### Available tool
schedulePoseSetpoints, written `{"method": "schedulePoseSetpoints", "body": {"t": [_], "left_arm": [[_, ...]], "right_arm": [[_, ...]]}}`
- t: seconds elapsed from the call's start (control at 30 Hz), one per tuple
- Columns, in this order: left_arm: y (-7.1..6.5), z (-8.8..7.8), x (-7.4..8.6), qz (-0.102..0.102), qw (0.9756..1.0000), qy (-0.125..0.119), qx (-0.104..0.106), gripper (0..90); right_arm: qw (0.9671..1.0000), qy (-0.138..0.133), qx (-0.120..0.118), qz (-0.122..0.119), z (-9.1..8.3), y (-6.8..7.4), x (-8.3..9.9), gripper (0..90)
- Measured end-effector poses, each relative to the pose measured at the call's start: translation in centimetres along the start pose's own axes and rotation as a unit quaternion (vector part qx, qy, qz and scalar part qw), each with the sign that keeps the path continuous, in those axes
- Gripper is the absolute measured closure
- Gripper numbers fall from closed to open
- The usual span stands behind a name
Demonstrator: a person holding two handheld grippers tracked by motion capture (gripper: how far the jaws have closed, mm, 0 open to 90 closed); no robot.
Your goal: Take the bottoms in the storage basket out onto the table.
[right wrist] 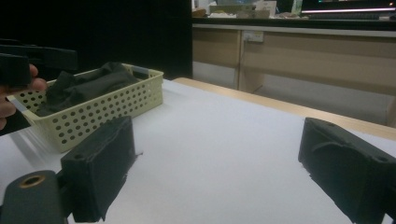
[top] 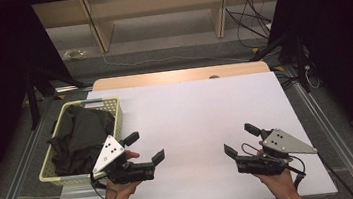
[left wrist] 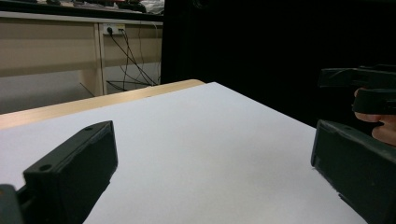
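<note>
1. While both hover over the table's (top: 190,108) near edge, the left gripper (top: 145,147) and right gripper (top: 238,140) gape wide, holding nothing.
2. The dark cloth (top: 81,138) fills the yellow basket (top: 111,107) at the table's left edge, just beside the left gripper.

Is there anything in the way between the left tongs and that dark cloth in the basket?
Only the basket's own wall. The left tongs hang open beside the yellow perforated basket, and the dark cloth lies heaped inside it, open from above. Nothing else visibly stands between them.
</note>
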State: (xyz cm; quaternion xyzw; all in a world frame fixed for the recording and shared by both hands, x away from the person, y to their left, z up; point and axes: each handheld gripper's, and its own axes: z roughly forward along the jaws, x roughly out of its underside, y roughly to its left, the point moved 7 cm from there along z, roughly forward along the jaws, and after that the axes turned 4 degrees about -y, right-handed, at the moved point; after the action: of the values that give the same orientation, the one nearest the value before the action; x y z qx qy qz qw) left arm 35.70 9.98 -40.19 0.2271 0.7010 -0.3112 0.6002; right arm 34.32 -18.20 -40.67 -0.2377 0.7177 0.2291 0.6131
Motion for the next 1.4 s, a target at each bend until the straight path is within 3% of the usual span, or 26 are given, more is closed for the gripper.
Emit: {"method": "schedulePoseSetpoints", "body": {"t": [0.4, 0.53, 0.67, 0.83, 0.9, 1.07, 1.1, 1.27, 1.37, 1.4], "left_arm": [[0.3, -0.1, -0.1, 0.002, 1.0000, -0.001, -0.008, 0.0], [0.7, -0.1, -0.3, 0.005, 0.9998, 0.002, -0.022, 0.0], [1.4, 0.0, -0.6, -0.006, 0.9986, 0.015, -0.050, 0.0], [1.8, 0.1, -1.0, -0.011, 0.9974, 0.019, -0.069, 0.0], [2.4, 0.2, -1.0, 0.000, 0.9960, 0.030, -0.084, 0.0], [2.9, 0.7, -0.6, 0.008, 0.9939, 0.051, -0.097, 0.0], [3.2, 0.8, -0.6, 0.014, 0.9923, 0.060, -0.107, 0.0], [4.3, 0.9, -1.2, 0.007, 0.9889, 0.065, -0.133, 0.0], [5.9, 1.1, -0.7, -0.008, 0.9828, 0.096, -0.157, 0.1], [5.9, 1.1, -0.7, -0.008, 0.9828, 0.096, -0.157, 0.1]], "right_arm": [[1.0000, 0.000, 0.002, -0.001, 0.0, 0.0, 0.0, 11.6], [1.0000, 0.002, 0.002, 0.000, 0.0, -0.1, 0.1, 11.6], [1.0000, 0.003, 0.003, 0.001, 0.0, -0.1, 0.1, 11.7], [1.0000, 0.001, 0.003, 0.001, 0.0, -0.1, 0.1, 11.8], [1.0000, 0.000, 0.004, 0.002, 0.1, -0.1, 0.1, 11.8], [1.0000, -0.002, -0.001, -0.002, 0.1, 0.1, 0.0, 12.0], [1.0000, 0.001, -0.001, -0.002, 0.1, 0.1, 0.0, 12.0], [1.0000, -0.001, -0.002, -0.002, 0.2, 0.2, 0.0, 12.0], [1.0000, -0.003, 0.001, 0.000, 0.1, 0.0, 0.0, 12.1], [1.0000, -0.003, 0.001, 0.001, 0.1, -0.1, 0.0, 12.2]]}}
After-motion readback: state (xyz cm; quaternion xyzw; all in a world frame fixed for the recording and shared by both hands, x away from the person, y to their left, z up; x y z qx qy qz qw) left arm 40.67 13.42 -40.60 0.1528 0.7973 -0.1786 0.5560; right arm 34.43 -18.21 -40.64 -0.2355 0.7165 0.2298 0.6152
